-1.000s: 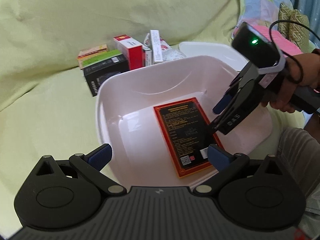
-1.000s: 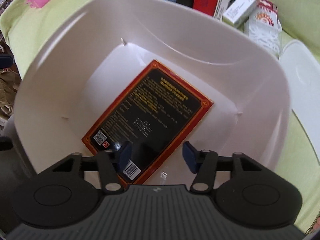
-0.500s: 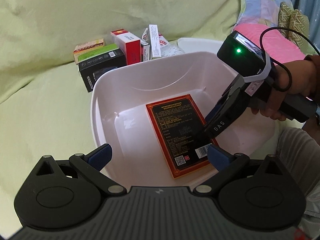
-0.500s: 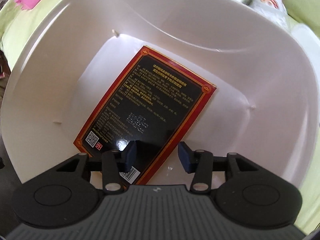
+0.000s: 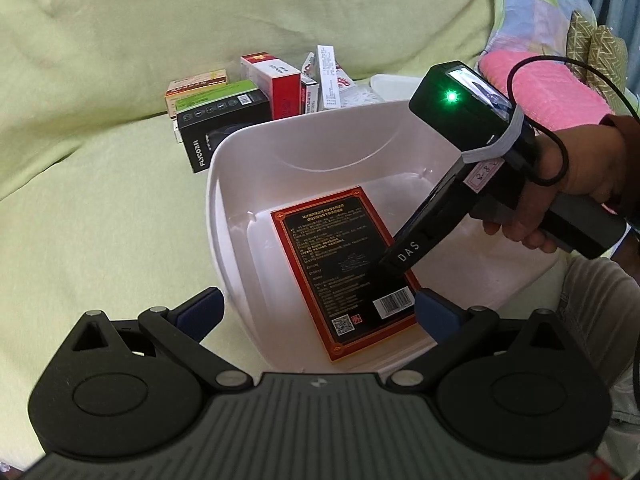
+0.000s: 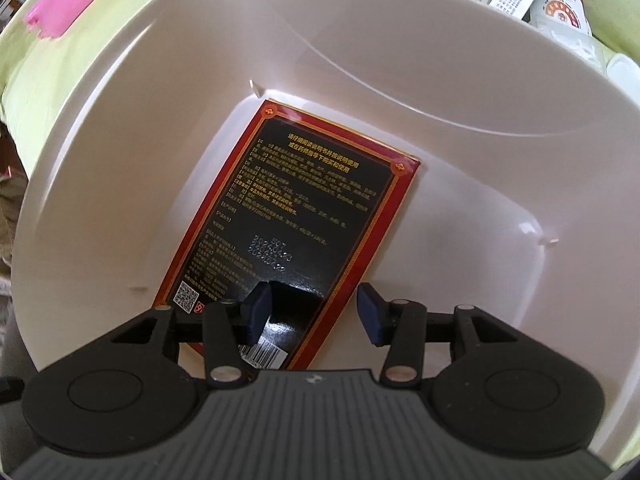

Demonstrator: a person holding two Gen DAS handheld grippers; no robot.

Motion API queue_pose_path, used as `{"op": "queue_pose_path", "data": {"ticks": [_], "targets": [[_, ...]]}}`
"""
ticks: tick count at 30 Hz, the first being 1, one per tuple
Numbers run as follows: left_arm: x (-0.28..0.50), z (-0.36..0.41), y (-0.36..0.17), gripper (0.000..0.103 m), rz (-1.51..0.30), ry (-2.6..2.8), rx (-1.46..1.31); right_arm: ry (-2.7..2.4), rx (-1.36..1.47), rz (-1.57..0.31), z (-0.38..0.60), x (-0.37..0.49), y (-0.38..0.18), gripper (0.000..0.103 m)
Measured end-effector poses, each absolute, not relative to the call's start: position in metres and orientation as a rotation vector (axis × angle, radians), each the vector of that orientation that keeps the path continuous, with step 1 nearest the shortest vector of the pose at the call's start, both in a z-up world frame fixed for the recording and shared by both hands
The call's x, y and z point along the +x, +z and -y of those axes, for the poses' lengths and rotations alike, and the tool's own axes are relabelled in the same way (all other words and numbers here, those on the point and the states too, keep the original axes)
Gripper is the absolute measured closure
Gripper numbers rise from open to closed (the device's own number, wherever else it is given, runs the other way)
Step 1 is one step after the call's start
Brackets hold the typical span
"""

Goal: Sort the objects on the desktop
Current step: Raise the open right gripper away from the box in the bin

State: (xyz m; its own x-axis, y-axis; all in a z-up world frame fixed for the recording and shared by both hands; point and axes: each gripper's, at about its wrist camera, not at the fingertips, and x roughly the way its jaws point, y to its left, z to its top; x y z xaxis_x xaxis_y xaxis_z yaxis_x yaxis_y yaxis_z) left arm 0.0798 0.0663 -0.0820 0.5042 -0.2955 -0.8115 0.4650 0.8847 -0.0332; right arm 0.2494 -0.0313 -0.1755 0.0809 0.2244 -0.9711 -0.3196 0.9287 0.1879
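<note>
Right wrist view: my right tongs [image 6: 312, 312] sat low inside bin [image 6: 120, 128], part-open, gripping nothing, pads straddling near corner of box [image 6: 304, 208]. Judged risk: lifting out carelessly, pad could snag that corner, drag or tip box. Box lay flat on bin floor, askew; red-bordered, glossy black, barcode near me. Left tongs [image 5: 316, 312] hung wide, empty, at bin's near rim; could knock bin. More boxes [image 5: 256, 92] waited on sofa [image 5: 100, 200].
</note>
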Motion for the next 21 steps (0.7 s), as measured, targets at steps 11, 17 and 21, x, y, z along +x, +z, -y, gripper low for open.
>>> {"op": "queue_pose_path", "data": {"ticks": [11,17,21], "targets": [[0.079,-0.073,-0.088,0.001,-0.946,-0.451,0.181,0.436,-0.073,-1.418,0.019,0.237,-0.169,0.059],[0.08,-0.073,-0.088,0.001,-0.943,-0.445,0.181,0.432,-0.063,-1.411,0.018,0.228,-0.164,0.059],[0.08,-0.073,-0.088,0.001,-0.945,-0.44,0.181,0.429,-0.061,-1.404,0.023,0.218,-0.158,0.059]]}}
